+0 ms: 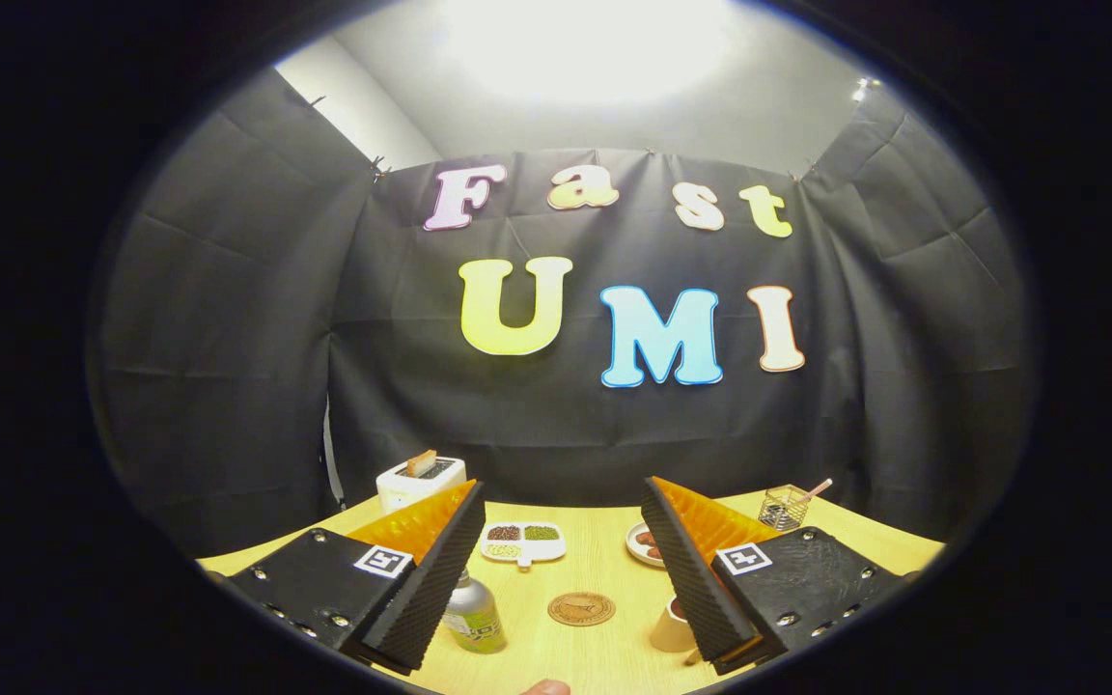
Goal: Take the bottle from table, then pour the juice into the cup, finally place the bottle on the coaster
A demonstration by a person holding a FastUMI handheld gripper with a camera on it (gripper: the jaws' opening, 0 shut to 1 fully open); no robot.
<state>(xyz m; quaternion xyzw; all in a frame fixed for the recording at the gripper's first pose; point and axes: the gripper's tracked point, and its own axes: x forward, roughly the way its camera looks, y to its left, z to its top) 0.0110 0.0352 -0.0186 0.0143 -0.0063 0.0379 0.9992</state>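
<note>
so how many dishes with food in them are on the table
2: a white divided dish beyond the round coaster, between the open gripper fingers, and a small plate partly hidden behind one finger. Others may be hidden.

No readable text on the table items. Bottle (474, 618) label too blurred; coaster (581, 608) mark too small to read. Square fiducial tags on the gripper (564, 565), fingers spread wide apart.
</note>
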